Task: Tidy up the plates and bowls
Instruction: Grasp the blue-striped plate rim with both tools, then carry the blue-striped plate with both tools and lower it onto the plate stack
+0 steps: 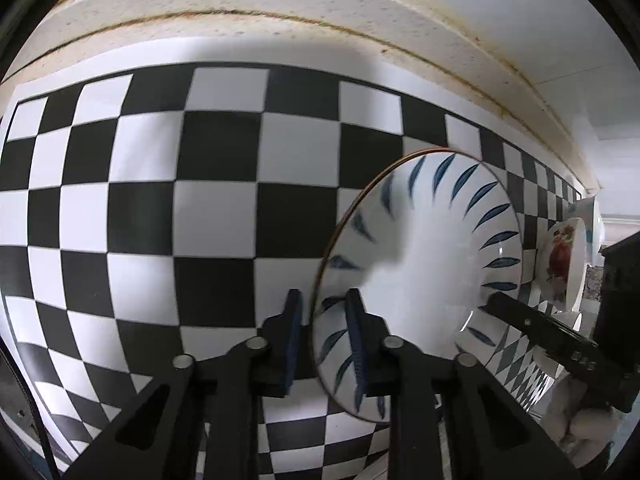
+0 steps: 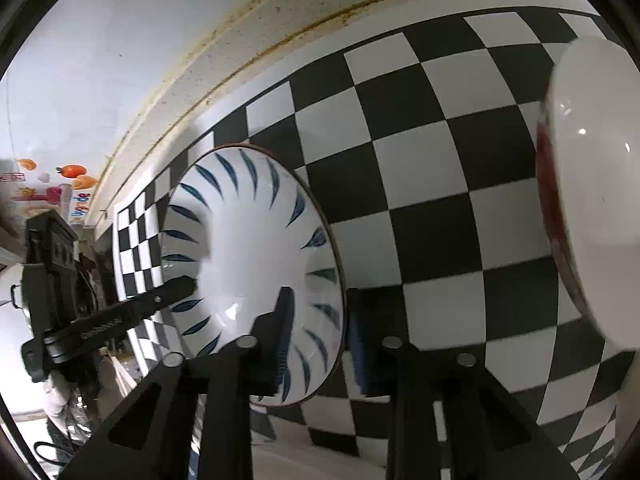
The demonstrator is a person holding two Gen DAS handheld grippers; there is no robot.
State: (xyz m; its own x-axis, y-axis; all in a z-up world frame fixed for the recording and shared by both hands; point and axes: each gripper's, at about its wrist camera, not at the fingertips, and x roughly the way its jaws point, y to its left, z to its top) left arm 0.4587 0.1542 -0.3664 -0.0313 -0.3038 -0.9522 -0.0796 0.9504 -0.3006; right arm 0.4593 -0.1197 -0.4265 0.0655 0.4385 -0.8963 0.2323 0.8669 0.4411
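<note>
My left gripper (image 1: 322, 336) is black plastic, with two straight fingers lined by ribbed dark blue pads (image 1: 294, 340). Four round silver pins sit across its angular black linkage arms, which have triangular cut-outs. My right gripper (image 2: 316, 340) is built the same: black fingers, blue ribbed pads (image 2: 285, 336), silver pins. Seen from the other camera, each one shows a boxy black body with small white lettering and a screw on the finger.

The left black two-finger gripper with blue pads (image 1: 322, 338) fills the bottom centre of its own view, its jaws closed narrowly on the rim of a white plate with blue leaf strokes (image 1: 424, 276). The right black two-finger gripper with blue pads (image 2: 320, 346) sits at the bottom centre of its own view, clamping the same plate's opposite rim, and each gripper appears at the far edge of the other's view.
</note>
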